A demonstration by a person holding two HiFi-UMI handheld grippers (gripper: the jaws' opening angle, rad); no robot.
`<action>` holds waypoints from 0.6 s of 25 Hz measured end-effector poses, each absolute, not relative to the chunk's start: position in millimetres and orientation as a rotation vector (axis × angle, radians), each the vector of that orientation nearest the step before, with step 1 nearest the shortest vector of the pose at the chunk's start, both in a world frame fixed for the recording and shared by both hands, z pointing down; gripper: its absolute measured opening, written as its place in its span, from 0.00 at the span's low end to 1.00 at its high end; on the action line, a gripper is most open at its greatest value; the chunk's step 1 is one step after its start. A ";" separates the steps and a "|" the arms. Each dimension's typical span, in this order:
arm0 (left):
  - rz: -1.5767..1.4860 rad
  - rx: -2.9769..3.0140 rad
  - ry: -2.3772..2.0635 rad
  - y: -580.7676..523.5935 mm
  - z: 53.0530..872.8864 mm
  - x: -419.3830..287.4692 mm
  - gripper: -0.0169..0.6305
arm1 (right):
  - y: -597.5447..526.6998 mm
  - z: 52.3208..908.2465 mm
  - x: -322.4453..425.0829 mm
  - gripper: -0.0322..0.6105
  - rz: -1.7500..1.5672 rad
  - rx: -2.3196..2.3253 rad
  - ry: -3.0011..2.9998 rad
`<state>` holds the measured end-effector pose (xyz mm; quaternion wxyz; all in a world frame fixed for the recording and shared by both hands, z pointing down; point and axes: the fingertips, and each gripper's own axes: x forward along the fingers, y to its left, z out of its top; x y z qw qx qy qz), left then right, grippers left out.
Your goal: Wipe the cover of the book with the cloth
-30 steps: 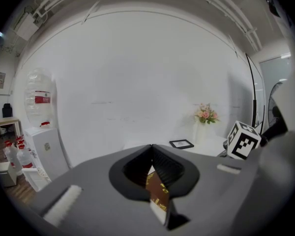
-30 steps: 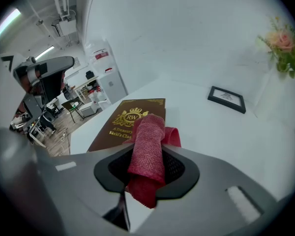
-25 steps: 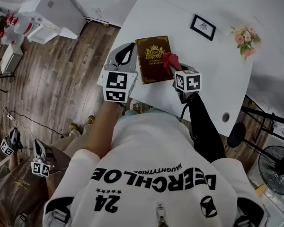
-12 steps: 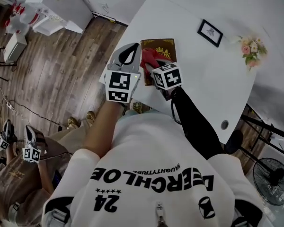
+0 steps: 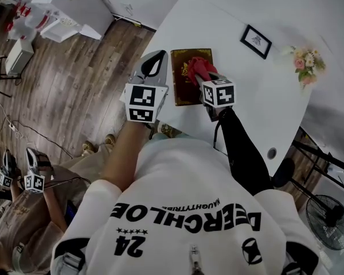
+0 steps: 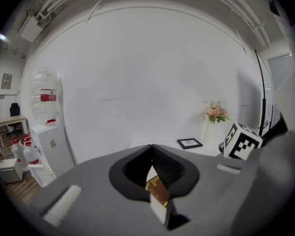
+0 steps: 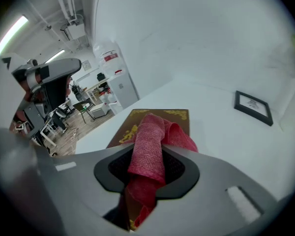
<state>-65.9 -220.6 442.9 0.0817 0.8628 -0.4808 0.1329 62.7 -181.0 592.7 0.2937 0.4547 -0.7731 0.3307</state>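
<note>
Red cloth [image 7: 156, 128] in right tool [image 7: 150, 155], atop book [image 5: 182, 87]

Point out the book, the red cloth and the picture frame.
book [image 5: 180, 93]: head view, bare lower-left cover.
red cloth [image 7: 150, 146]: right gripper view, middle of the fold.
picture frame [image 5: 255, 41]: head view, its centre.

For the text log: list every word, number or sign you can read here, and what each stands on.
"DEERCHLOE": large black print on the person's white shirt, upside down in the head view.
"24": black print on the same shirt.
Smaller line beside "DEERCHLOE": too small to read.
Gold print on the book cover: too small to read.
Framed picture: print unreadable.
Red label on the water bottle: blurred.
</note>
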 end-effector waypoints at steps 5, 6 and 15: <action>0.402 2.590 -1.416 -225.7 444.5 -56.9 0.12 | -185.2 592.2 103.5 0.19 0.874 1.316 -2.017; 0.403 2.593 -1.412 -226.3 444.9 -55.6 0.12 | -184.7 592.1 105.4 0.19 0.879 1.320 -2.018; 0.427 2.578 -1.396 -229.0 455.5 -52.2 0.12 | -211.4 565.1 49.2 0.19 0.835 1.208 -2.178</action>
